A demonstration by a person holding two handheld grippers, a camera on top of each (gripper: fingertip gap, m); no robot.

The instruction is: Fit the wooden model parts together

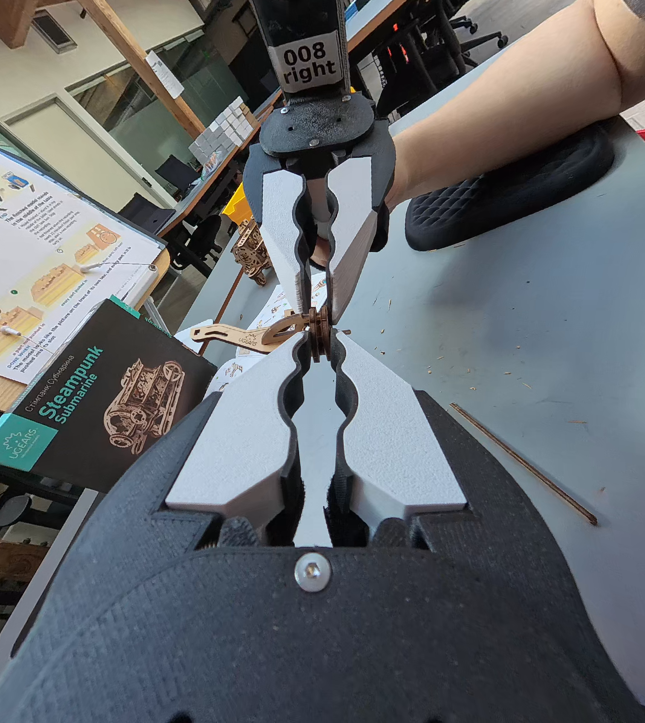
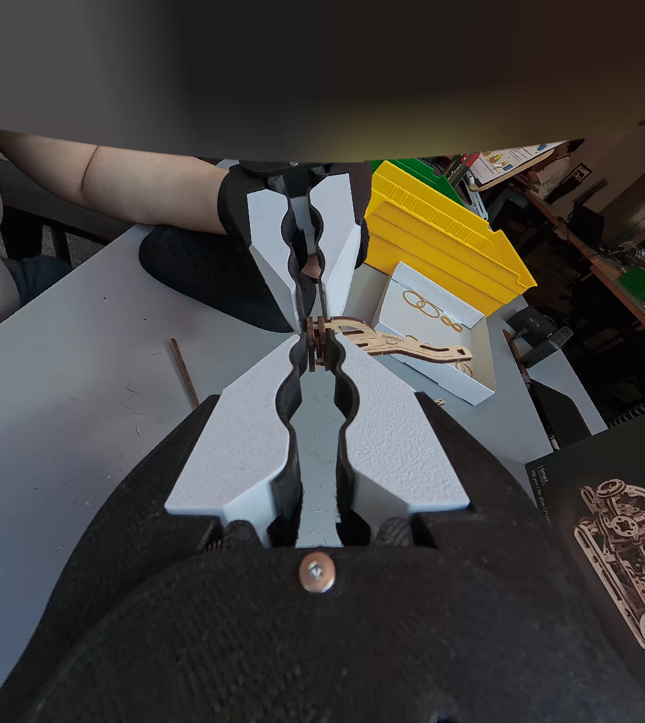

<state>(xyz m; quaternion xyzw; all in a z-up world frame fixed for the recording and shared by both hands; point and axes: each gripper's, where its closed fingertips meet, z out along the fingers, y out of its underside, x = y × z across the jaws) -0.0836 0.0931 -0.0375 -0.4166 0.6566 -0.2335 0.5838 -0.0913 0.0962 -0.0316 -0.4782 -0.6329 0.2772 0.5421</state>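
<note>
A small stack of dark wooden discs [image 1: 319,338] hangs above the grey table [image 1: 509,352], pinched from opposite sides by both grippers. My left gripper [image 1: 319,344] is shut on its lower part. My right gripper [image 1: 315,309] comes from the far side and is shut on its upper part. A flat pale wooden lever [image 1: 242,337] sticks out sideways from the stack, and a thin peg tip [image 1: 346,332] shows on the other side. In the right wrist view my right gripper [image 2: 317,346] clamps the discs [image 2: 317,350], the left gripper [image 2: 311,317] faces it, and the lever [image 2: 403,343] points right.
The dark kit box [image 1: 90,395] and an instruction sheet [image 1: 39,254] lie to the left. Yellow bins [image 2: 442,250] and a white tray [image 2: 481,352] with rubber bands stand behind the lever. A black wrist rest [image 1: 509,203], a forearm [image 1: 509,109] and a thin wooden stick [image 1: 520,461] are on the table. The tips of both grippers are at nearly the same place.
</note>
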